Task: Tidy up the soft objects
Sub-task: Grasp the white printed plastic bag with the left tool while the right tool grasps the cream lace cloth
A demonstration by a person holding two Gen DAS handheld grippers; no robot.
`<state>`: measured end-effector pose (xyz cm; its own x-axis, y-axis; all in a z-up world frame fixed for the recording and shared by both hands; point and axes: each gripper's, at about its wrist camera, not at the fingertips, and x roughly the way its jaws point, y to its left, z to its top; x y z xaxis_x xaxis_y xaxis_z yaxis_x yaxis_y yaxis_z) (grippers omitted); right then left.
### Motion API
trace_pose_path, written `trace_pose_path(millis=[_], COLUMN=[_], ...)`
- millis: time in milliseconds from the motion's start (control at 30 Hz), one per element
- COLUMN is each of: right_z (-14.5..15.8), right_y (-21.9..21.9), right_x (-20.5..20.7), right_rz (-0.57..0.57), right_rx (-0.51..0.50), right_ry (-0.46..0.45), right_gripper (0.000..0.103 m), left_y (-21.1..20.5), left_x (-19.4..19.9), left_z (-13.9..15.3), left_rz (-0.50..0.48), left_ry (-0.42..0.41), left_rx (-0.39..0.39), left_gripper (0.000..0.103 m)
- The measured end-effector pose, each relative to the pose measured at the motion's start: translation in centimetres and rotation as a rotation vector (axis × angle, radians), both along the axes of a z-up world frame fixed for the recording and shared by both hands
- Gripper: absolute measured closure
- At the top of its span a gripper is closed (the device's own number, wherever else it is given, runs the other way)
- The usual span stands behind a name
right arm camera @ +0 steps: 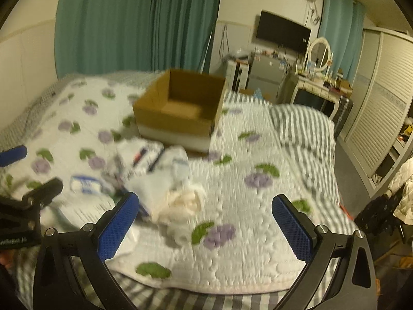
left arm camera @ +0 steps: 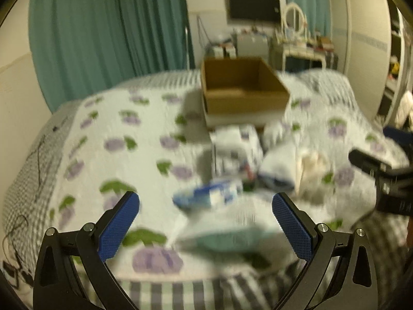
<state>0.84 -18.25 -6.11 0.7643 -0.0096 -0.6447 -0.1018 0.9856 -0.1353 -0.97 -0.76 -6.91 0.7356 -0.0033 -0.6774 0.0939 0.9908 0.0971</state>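
Soft objects: a blurred heap of white cloths and small packets (left arm camera: 240, 155) (right arm camera: 144, 170) lying on the flowered quilt (left arm camera: 108, 139) (right arm camera: 247, 206) about mid-bed, just in front of the cardboard box
Cream cloth: a crumpled cream piece (right arm camera: 184, 200) (left arm camera: 312, 165) at the right end of the heap, touching a folded white towel with a blue stripe (left arm camera: 277, 166) (right arm camera: 178, 165)
Blue and white packet: lies at the near side of the heap (left arm camera: 211, 193) (right arm camera: 85, 182), toward the foot edge of the bed
Cardboard box: open-topped, brown (left arm camera: 242, 87) (right arm camera: 180, 108), standing on the quilt behind the heap, toward the far edge of the bed; nothing shows inside it
Left tongs: spread wide, nothing between the blue pads (left arm camera: 206, 224); they hang above the near edge of the bed, with the heap ahead of them and the packet just beyond the tips
Right tongs: also spread wide and holding nothing (right arm camera: 206, 224); the cream cloth lies just ahead of the left pad, apart from it, while bare quilt lies between the pads
Bed: striped grey and white sheet (right arm camera: 307, 139) showing along the right side and the near edge, beyond the quilt
Sharpness: both views are smeared, so the smaller items in the heap cannot be told apart
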Motion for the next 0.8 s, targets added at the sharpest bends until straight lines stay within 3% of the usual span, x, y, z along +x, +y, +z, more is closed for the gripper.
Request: trace_pose_path(millis=[200,400,500,533,633,733,800], right_z=[-2.1,-2.5,-2.5,-2.5,-2.6,-2.4,-2.3], right_y=[-0.7,-0.7,-0.7,-0.7,-0.8,-0.9,-0.7], right_x=[0.6,0.9,1.0,1.0,1.0,0.8,0.8], right_rz=[0.003,0.009,0.008,0.008,0.009,0.011,0.009], right_rx=[0.020,0.027,0.032,0.032,0.025,0.022,0.022], right_ry=[0.052,0.069,0.074,0.074,0.077,0.070,0.065], right_gripper=[0.000,0.000,0.000,0.000,0.000,0.000,0.000], left_y=[-0.6,-1.6,-2.4,-2.6,-3.1,-3.2,-3.2], left_x=[0.0,2.4,2.4,2.3,1.8,0.9,0.5], left_z=[-1.9,-4.8,-5.9,-6.0,-5.9,-5.3,-4.6], left_rz=[-0.032,-0.024,-0.042,-0.052,-0.114,-0.139,-0.151], left_ry=[0.095,0.224,0.258,0.259,0.279,0.252,0.233], left_rx=[-0.081,-0.098,-0.055,-0.050,-0.075,-0.057,-0.063], left_gripper=[0.000,0.000,0.000,0.003,0.036,0.060,0.066])
